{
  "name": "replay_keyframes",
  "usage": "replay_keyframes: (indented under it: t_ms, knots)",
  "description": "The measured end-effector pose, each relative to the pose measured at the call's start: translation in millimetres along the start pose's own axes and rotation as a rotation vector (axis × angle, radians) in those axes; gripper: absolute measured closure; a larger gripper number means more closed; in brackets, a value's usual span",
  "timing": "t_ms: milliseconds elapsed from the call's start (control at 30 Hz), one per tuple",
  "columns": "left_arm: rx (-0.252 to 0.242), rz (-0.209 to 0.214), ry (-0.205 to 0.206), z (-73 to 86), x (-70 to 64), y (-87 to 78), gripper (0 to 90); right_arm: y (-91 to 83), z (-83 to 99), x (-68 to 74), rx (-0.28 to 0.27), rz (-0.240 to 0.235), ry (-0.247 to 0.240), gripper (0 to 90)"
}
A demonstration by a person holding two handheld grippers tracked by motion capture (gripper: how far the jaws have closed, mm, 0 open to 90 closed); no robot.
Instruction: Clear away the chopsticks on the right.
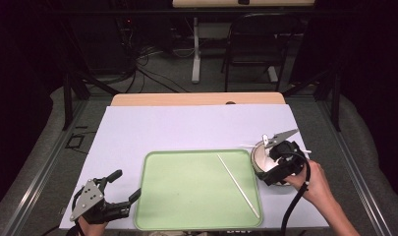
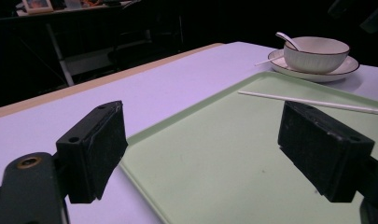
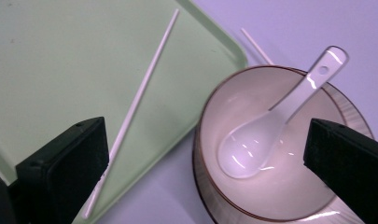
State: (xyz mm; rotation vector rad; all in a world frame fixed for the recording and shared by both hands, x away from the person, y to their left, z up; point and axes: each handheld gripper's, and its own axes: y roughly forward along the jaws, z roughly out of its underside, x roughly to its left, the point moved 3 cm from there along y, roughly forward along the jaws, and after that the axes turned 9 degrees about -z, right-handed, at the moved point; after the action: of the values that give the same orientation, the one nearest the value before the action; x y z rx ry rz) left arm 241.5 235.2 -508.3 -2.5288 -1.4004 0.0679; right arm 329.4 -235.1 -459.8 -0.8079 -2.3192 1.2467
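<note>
Two grippers on the table, one in each hand. The left gripper sits low at the near left corner, its jaws spread wide and gripping nothing, one jaw tip just over the near left edge of the one green tray. From its own camera, the tray stretches ahead between its two black jaws, and one white chopstick lies across the tray just beyond the right-hand jaw. Farther off sits one white bowl on one saucer, with one spoon handle poking out over the rim. Over to the right gripper: it hangs right above that bowl, jaws parted wide and empty. Down its own view, the one white ceramic spoon rests inside the bowl between the jaws, closer to the right-hand jaw, scoop down in the bowl's bottom. A chopstick runs along the tray towards the left-hand jaw. And there's a second chopstick, off the tray, on the pale lilac table cover beyond the bowl, its end disappearing behind the rim. So two chopsticks counted.
</note>
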Motion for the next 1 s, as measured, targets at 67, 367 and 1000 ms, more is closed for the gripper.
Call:
replay_keyframes:
  t_ms: [67, 367, 1000]
  knots:
    - [-0.001, 0.000, -0.003, 0.0, 0.1, 0.0, 15.4, -6.5, 2.3, -8.4, -0.016, 0.010, 0.006, 0.0]
    - [0.000, 0.002, 0.000, 0.0, 0.2, 0.4, 15.4, -30.5, 9.3, -42.7, -0.008, 0.041, 0.009, 0.0]
    - [0.000, 0.001, -0.002, 0.2, 0.4, 0.6, 15.4, -36.4, 1.2, -109.0, 0.110, 0.053, -0.036, 0.0]
